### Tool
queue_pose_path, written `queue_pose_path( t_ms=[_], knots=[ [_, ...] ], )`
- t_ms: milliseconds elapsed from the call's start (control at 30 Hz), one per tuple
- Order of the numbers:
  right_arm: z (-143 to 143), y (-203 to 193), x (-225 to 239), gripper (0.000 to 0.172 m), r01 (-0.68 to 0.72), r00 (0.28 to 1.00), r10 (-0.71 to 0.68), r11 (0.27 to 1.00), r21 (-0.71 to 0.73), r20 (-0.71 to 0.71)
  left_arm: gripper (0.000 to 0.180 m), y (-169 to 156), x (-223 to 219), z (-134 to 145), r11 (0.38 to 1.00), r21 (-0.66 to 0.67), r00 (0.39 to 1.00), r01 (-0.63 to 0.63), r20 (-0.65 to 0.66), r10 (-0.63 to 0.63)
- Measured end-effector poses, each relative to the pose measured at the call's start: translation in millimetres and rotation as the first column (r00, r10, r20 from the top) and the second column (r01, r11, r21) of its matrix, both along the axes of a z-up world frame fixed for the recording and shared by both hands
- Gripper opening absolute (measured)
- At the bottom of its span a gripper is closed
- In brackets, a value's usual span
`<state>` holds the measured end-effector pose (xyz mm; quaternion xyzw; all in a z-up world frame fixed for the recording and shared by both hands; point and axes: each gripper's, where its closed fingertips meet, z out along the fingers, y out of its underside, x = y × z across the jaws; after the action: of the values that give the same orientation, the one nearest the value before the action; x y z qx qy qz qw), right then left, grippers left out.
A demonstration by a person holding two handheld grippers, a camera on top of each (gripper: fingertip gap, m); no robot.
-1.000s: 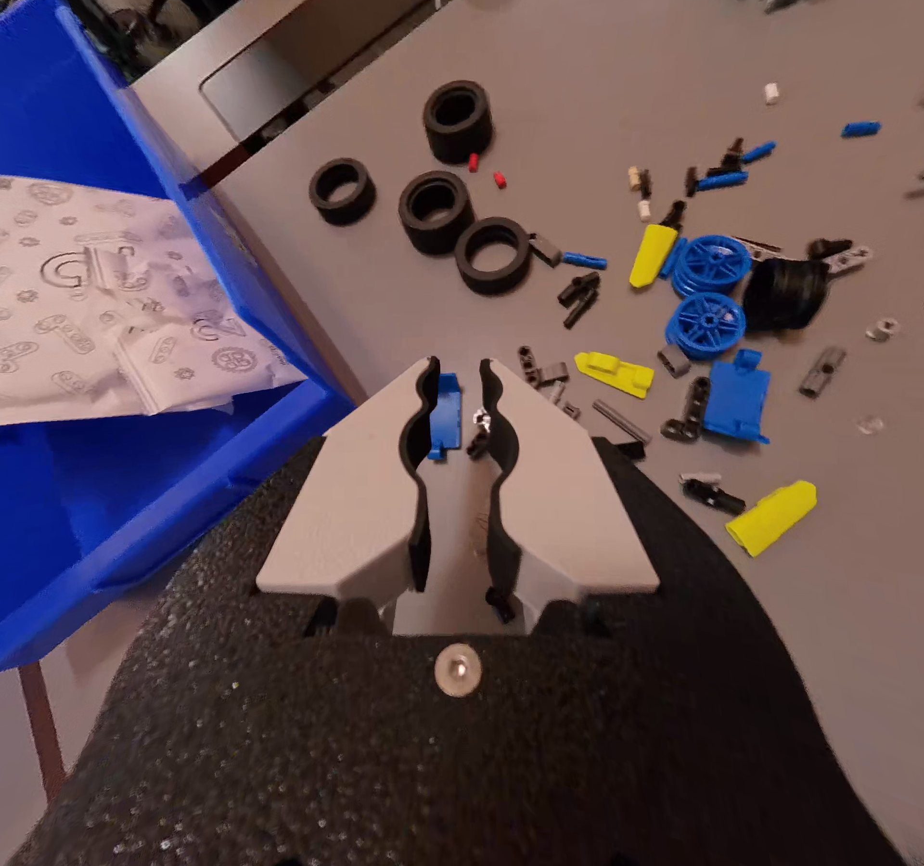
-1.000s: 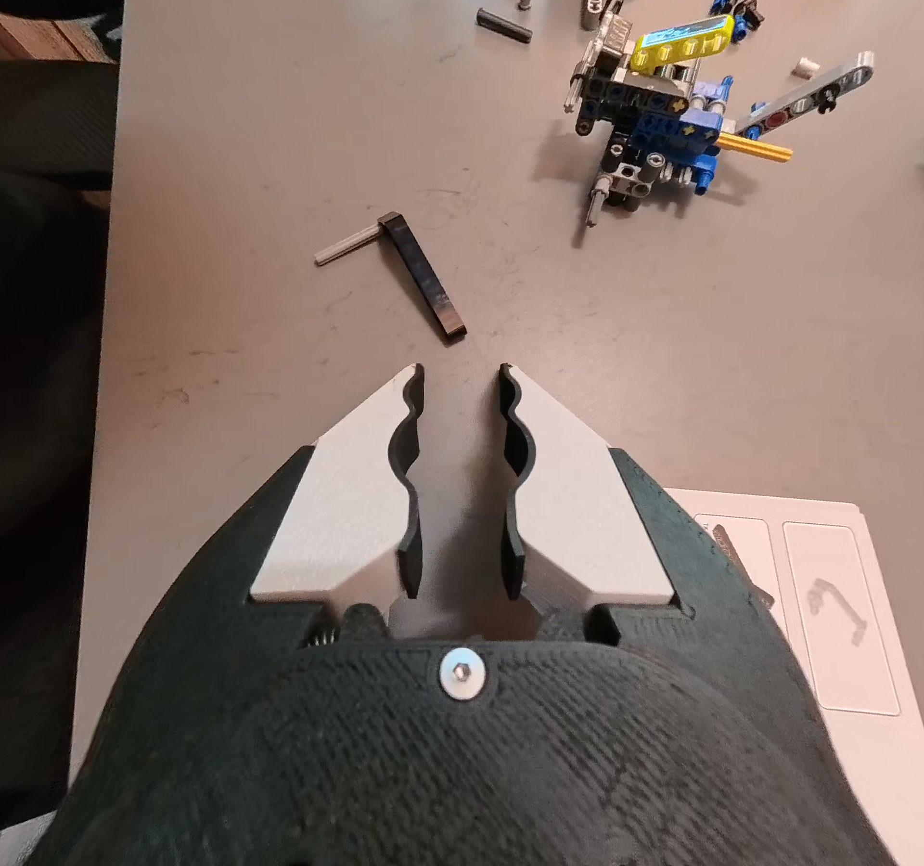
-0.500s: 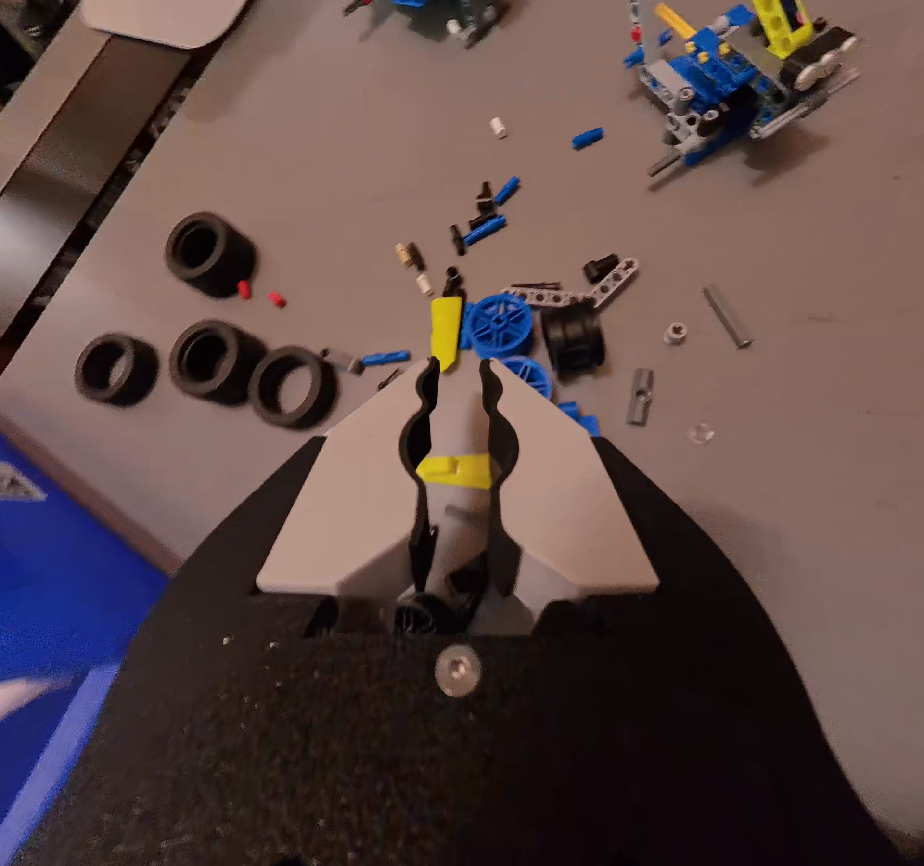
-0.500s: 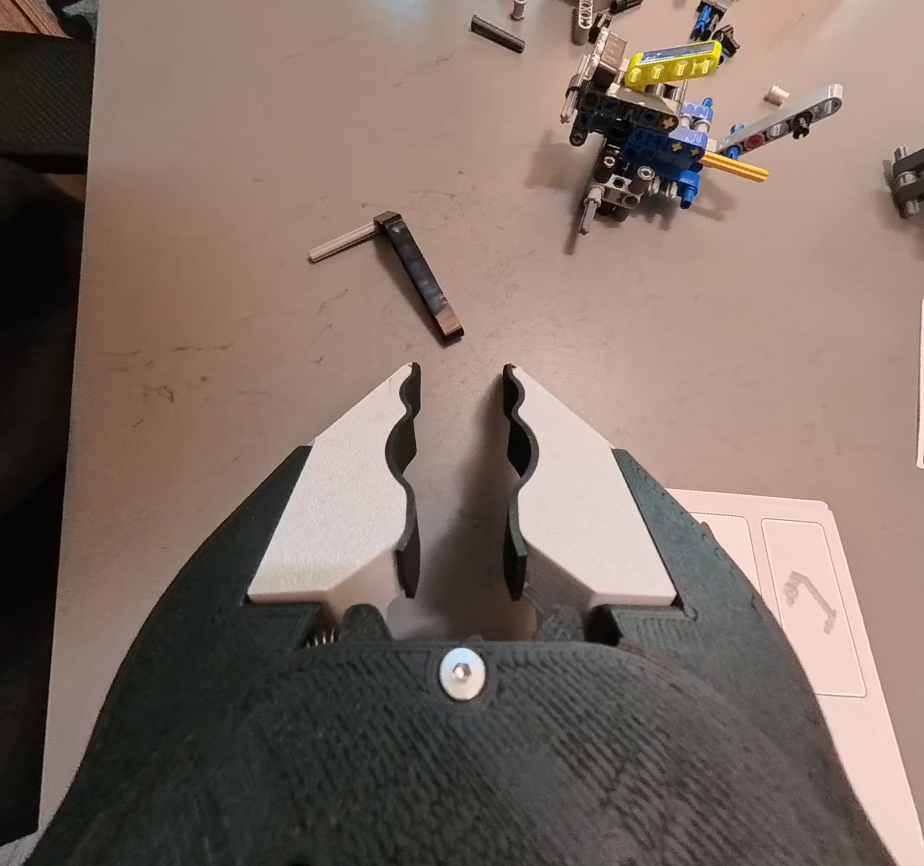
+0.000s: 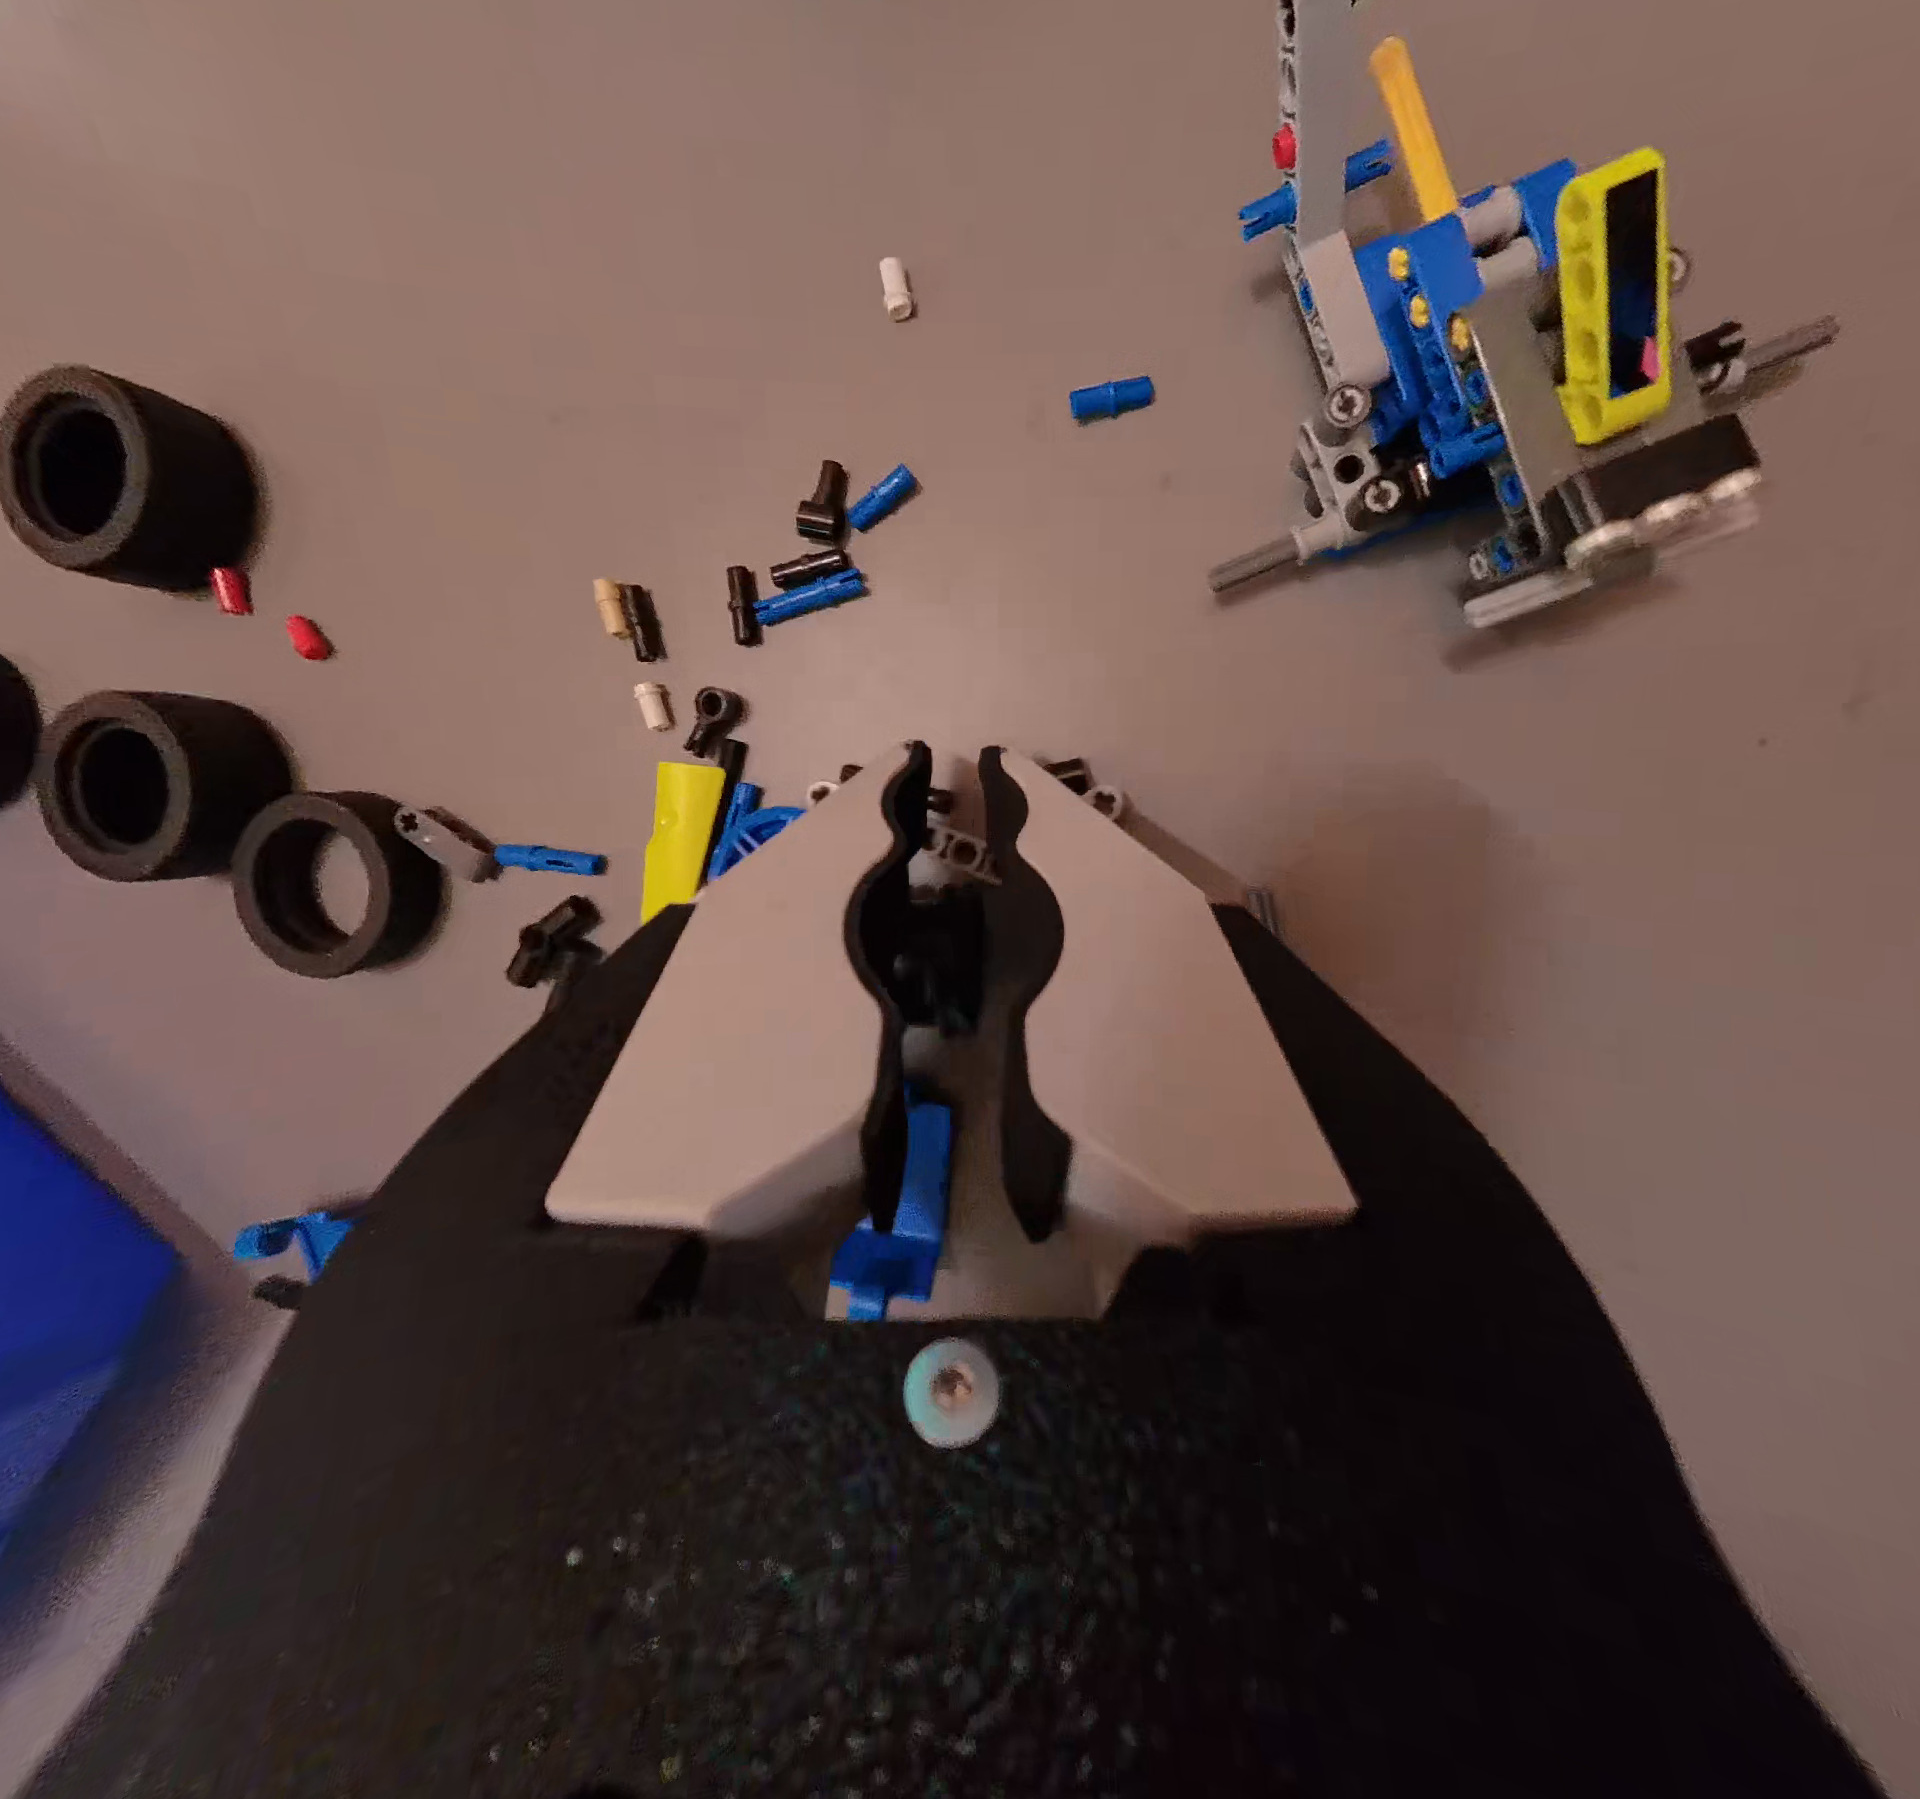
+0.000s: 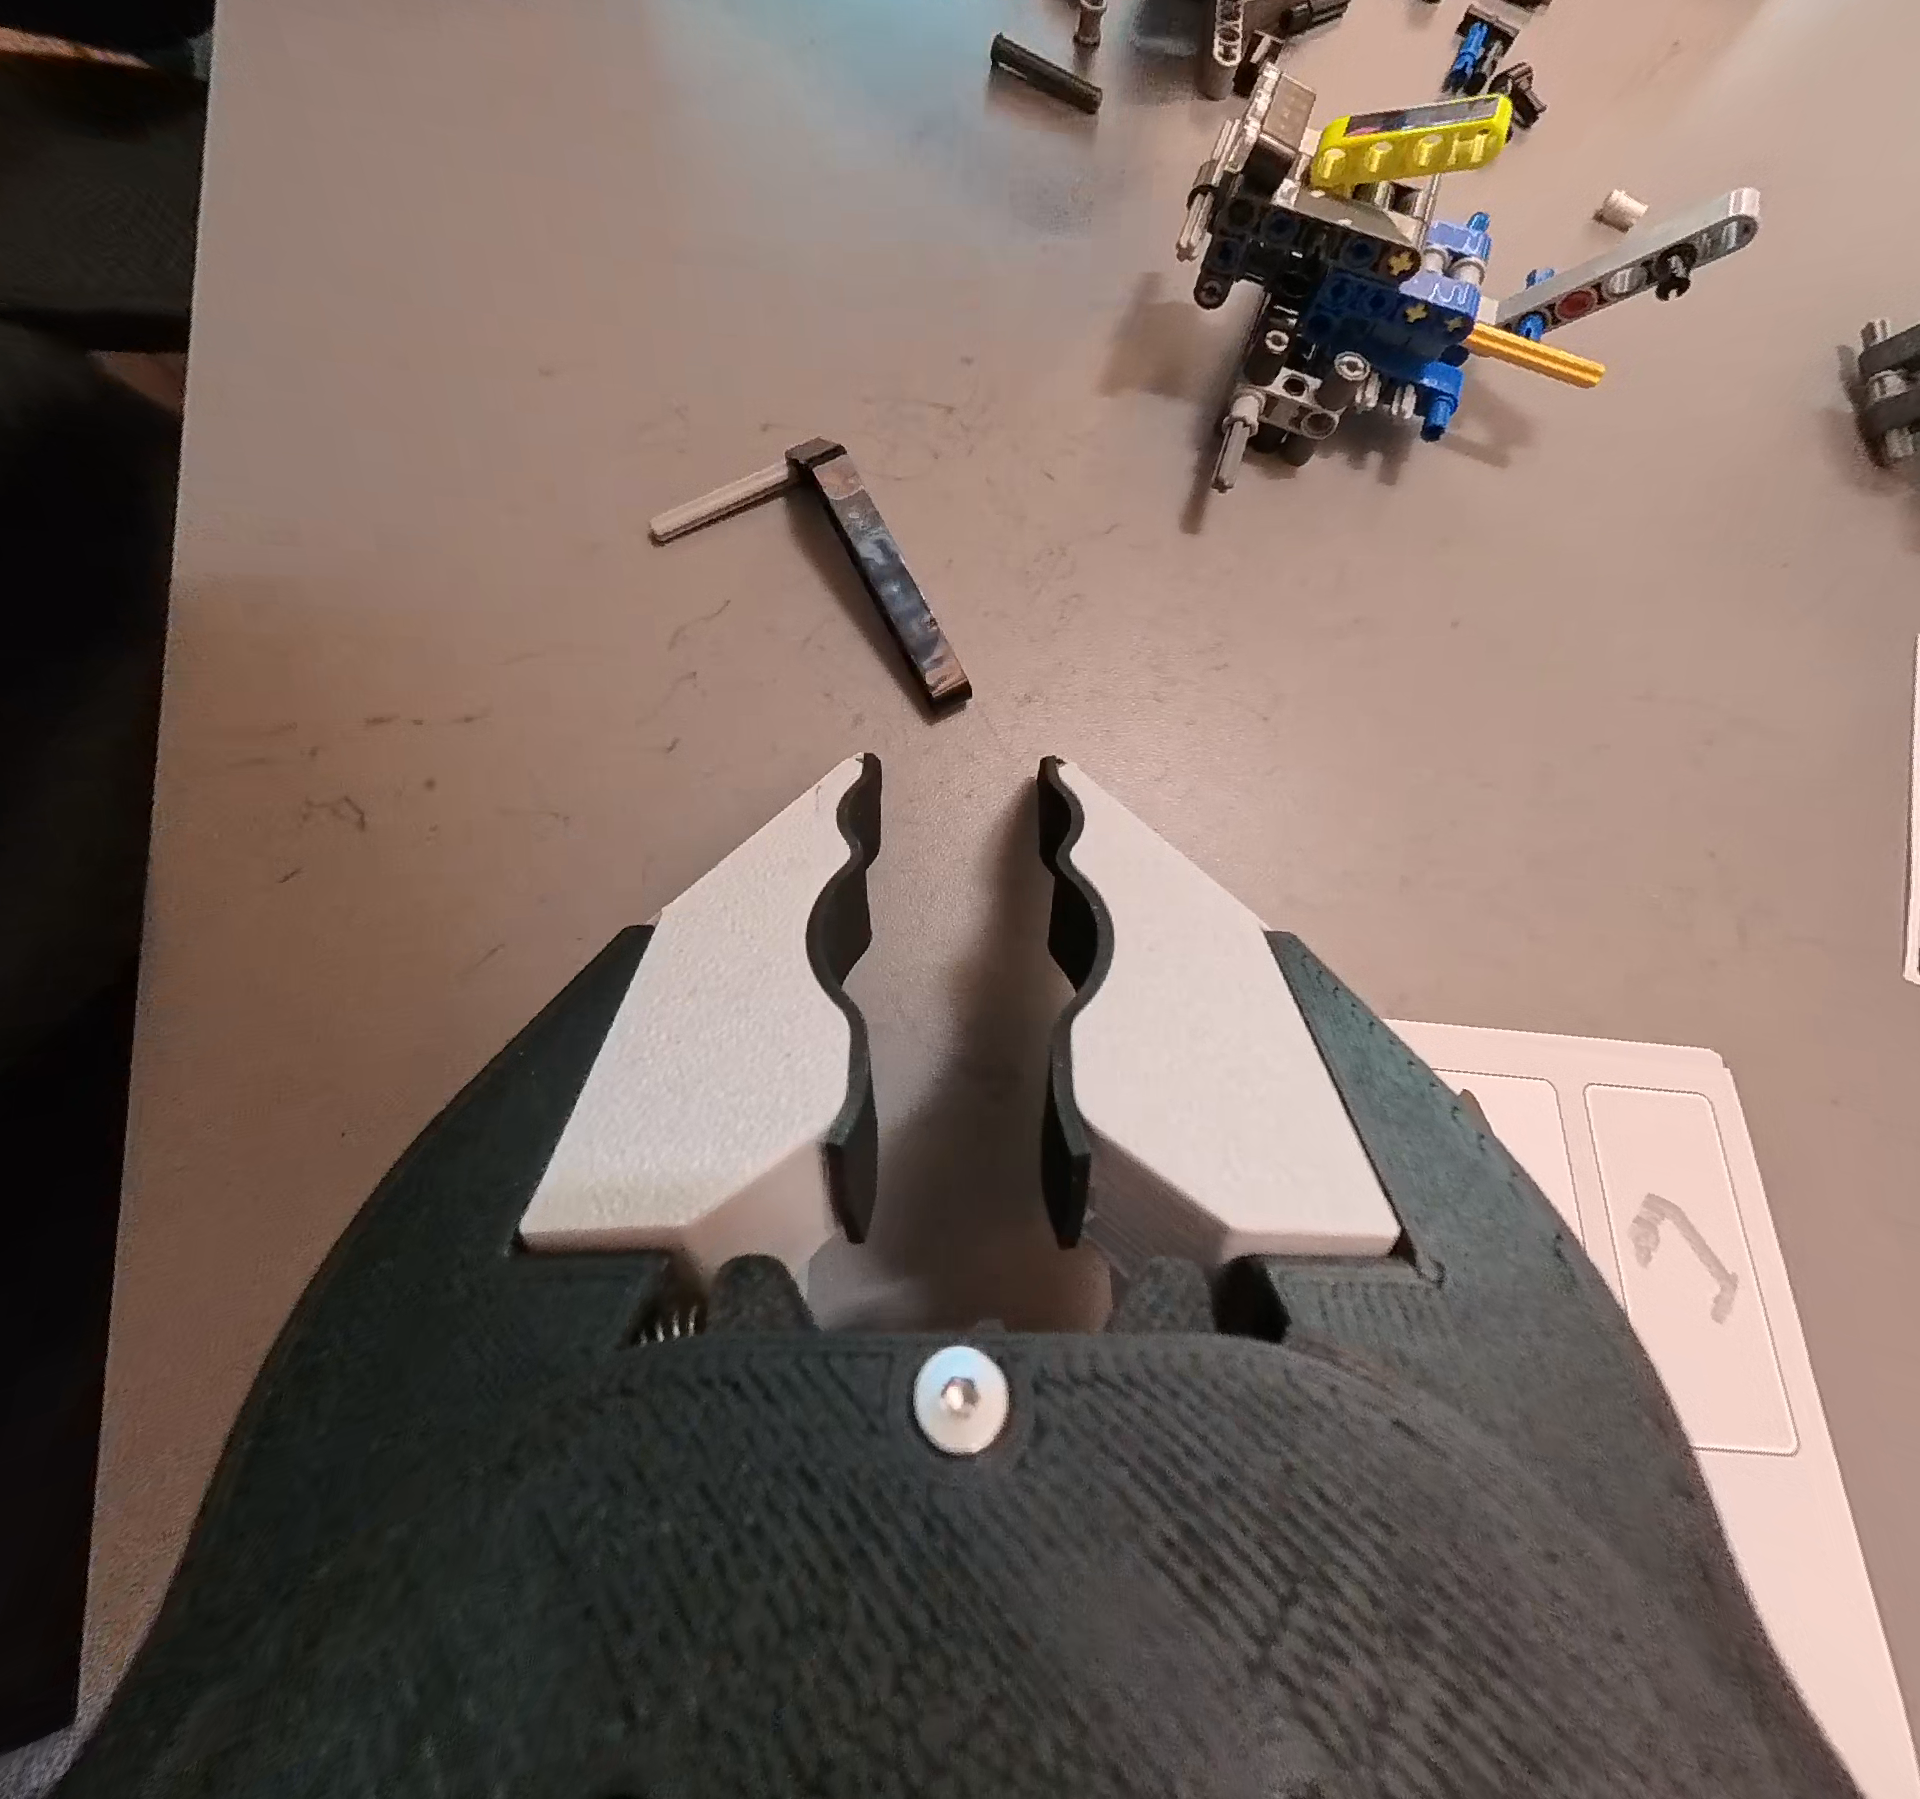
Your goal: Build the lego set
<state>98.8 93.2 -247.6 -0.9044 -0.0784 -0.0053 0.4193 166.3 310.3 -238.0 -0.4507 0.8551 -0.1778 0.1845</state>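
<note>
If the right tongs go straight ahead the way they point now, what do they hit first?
Probably the black flat bar, whose near end lies just ahead of the right tongs, slightly left. Height above the table is unclear.

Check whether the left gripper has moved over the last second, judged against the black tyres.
Yes. The left gripper has swung right, away from the black tyres; they now lie at the left edge, with the blue-and-yellow brick model in view.

A grey table (image 6: 520,295) is strewn with loose building-toy parts: black tyres (image 5: 156,783), blue pins (image 5: 1110,396), a yellow panel (image 5: 681,840). A part-built blue and grey model (image 5: 1475,378) is stood on it (upright), and a black beam (image 6: 883,575) and white sheet (image 6: 1662,1282) are laid flat.
</note>
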Motion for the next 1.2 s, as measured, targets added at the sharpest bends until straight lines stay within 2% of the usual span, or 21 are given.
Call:
queue_pose_path(
  t_ms=[200, 600, 867, 1067, 1133, 1200],
  knots=[
    [0, 0, 0, 0.028, -0.002, 1.000, 0.002, 1.000, 0.003, 0.011, 0.010, 17, 0, -10, 0.983, 0.134, 0.991, -0.123, -0.034, 0.128],
    [1, -1, -3, 0.023, -0.018, 0.997, 0.017, 1.000, 0.017, 0.077, 0.013, 14, 11, -10, 0.952, 0.264, 0.986, -0.154, -0.016, 0.164],
    [1, -1, -6, 0.019, -0.034, 0.991, 0.031, 0.999, 0.025, 0.127, 0.003, 7, 10, -15, 0.968, 0.203, 0.984, -0.149, -0.067, 0.166],
    [2, -2, -6, 0.019, -0.036, 0.990, 0.032, 0.999, 0.029, 0.139, 0.002, 5, 13, -16, 0.987, -0.021, 0.976, -0.162, -0.151, 0.157],
    [3, -2, -8, 0.024, -0.049, 0.987, 0.043, 0.998, 0.039, 0.156, 0.001, 9, 14, -13, 0.992, -0.020, 0.984, -0.128, -0.127, 0.125],
    [5, -5, -9, 0.036, -0.060, 0.985, 0.050, 0.997, 0.050, 0.167, 0.001, 3, 15, 3, 0.998, 0.021, 0.998, -0.061, -0.025, 0.061]
  ],
)
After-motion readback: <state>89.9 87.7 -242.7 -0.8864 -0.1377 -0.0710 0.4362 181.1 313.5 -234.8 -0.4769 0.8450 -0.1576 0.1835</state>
